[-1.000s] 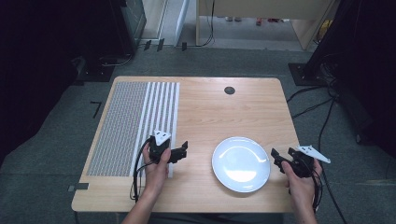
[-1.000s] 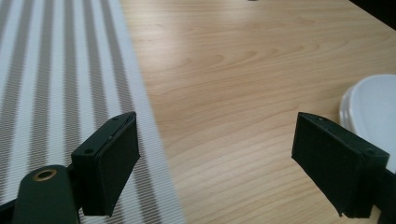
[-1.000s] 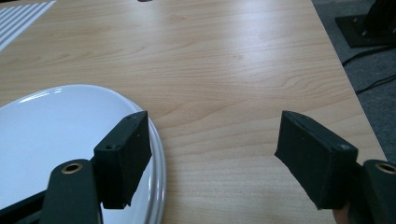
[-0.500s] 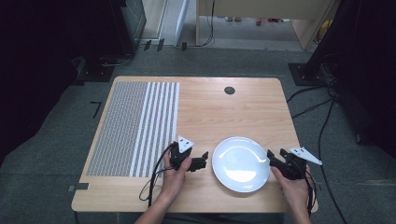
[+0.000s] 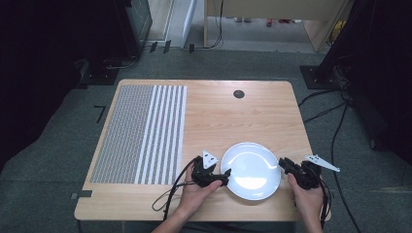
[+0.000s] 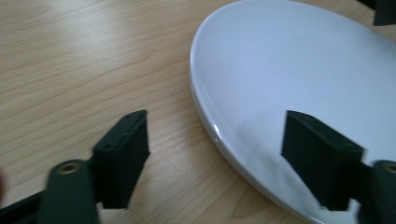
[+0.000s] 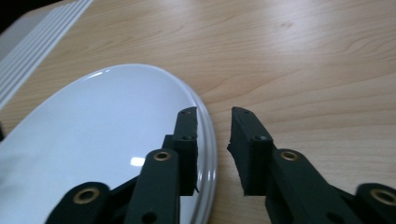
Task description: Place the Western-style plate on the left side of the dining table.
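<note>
The white plate point(image 5: 250, 170) lies between both grippers. The left gripper point(image 5: 219, 178), closing, straddles its rim, open; the right gripper point(image 5: 283, 163) has narrowed around the opposite rim, seemingly not yet pinching.

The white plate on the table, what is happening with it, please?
A person holds a two-jaw gripper in each hand and brings both to the white plate on the wooden table. The left gripper straddles the plate's left rim, jaws wide but just been closing. The right gripper has one jaw on each side of the right rim; its jaws have just been closing, with a small gap left. The plate lies flat.
</note>
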{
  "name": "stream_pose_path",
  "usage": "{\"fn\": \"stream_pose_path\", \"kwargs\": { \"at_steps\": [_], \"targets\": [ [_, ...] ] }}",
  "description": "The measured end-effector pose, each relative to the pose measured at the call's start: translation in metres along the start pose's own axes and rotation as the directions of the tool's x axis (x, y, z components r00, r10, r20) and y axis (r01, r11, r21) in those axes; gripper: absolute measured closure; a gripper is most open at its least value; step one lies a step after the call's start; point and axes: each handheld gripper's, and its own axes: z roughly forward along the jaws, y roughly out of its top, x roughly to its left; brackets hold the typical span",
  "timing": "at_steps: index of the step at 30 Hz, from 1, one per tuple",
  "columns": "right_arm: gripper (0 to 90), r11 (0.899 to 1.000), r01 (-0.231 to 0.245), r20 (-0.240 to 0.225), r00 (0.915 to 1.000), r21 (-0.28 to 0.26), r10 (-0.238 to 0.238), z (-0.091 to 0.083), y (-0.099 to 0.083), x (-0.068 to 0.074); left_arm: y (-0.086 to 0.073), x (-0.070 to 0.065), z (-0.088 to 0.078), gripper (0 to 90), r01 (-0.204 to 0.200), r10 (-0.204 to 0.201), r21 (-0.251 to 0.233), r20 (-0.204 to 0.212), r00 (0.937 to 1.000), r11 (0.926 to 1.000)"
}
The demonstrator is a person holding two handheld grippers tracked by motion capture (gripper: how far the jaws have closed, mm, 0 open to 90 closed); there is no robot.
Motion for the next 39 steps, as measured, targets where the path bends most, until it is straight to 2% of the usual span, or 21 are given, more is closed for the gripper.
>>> {"fn": "stream_pose_path", "kwargs": {
  "at_steps": [1,3,8,10,16,17,18,19,22,24,32,35,37,39],
  "targets": [
    [77.5,1.000,0.000,-0.008,1.0000,0.012,0.000,0.001,0.000,0.000,-0.001,0.000,0.000,34.5,0.003,-0.003,0.002,0.000,1.0000,1.0000],
    [79.0,1.000,-0.006,-0.019,0.9998,0.022,0.007,0.003,-0.002,0.000,-0.001,0.001,-0.001,41.8,0.018,-0.018,0.008,0.036,0.9992,0.9998],
    [80.6,0.998,-0.051,-0.011,0.9986,0.029,0.051,0.005,-0.002,0.000,-0.001,0.000,-0.001,52.7,0.029,-0.030,0.015,0.088,0.9957,0.9995],
    [79.7,0.997,-0.064,-0.026,0.9976,0.038,0.065,0.006,-0.002,-0.001,-0.002,0.000,-0.001,56.0,0.022,-0.023,0.011,0.098,0.9949,0.9997],
    [83.3,0.994,-0.099,-0.045,0.9939,0.043,0.101,0.004,-0.002,-0.006,0.000,0.005,-0.001,60.3,0.065,-0.069,0.032,0.134,0.9885,0.9974],
    [87.3,0.993,-0.112,-0.050,0.9922,0.036,0.114,0.003,-0.002,-0.007,0.000,0.006,-0.001,60.5,0.073,-0.077,0.037,0.136,0.9877,0.9967],
    [87.3,0.989,-0.139,-0.067,0.9876,0.049,0.142,0.002,-0.001,-0.008,0.000,0.006,-0.001,60.6,0.077,-0.082,0.038,0.139,0.9869,0.9963],
    [87.3,0.988,-0.147,-0.073,0.9858,0.055,0.151,0.002,-0.001,-0.009,0.000,0.007,-0.002,60.5,0.076,-0.081,0.040,0.141,0.9866,0.9963],
    [87.2,0.986,-0.156,-0.086,0.9834,0.052,0.160,0.003,-0.002,-0.010,0.000,0.009,-0.002,60.0,0.083,-0.090,0.051,0.154,0.9839,0.9952],
    [87.2,0.985,-0.162,-0.094,0.9815,0.054,0.167,0.003,-0.002,-0.010,0.000,0.011,-0.001,59.5,0.102,-0.114,0.072,0.181,0.9769,0.9922],
    [87.5,0.982,-0.178,-0.128,0.9743,0.067,0.185,0.005,-0.003,-0.009,0.000,0.020,-0.003,59.0,0.108,-0.123,0.085,0.200,0.9721,0.9905],
    [87.6,0.982,-0.174,-0.145,0.9723,0.073,0.183,0.006,-0.004,-0.008,0.000,0.025,-0.004,61.1,0.130,-0.146,0.091,0.213,0.9660,0.9874],
    [87.7,0.982,-0.172,-0.146,0.9726,0.073,0.181,0.007,-0.004,-0.006,0.000,0.030,-0.006,63.4,0.154,-0.172,0.095,0.235,0.9565,0.9836],
    [87.7,0.981,-0.178,-0.152,0.9704,0.074,0.188,0.007,-0.005,-0.006,0.000,0.034,-0.007,66.0,0.167,-0.186,0.095,0.247,0.9509,0.9813]
  ]
}}
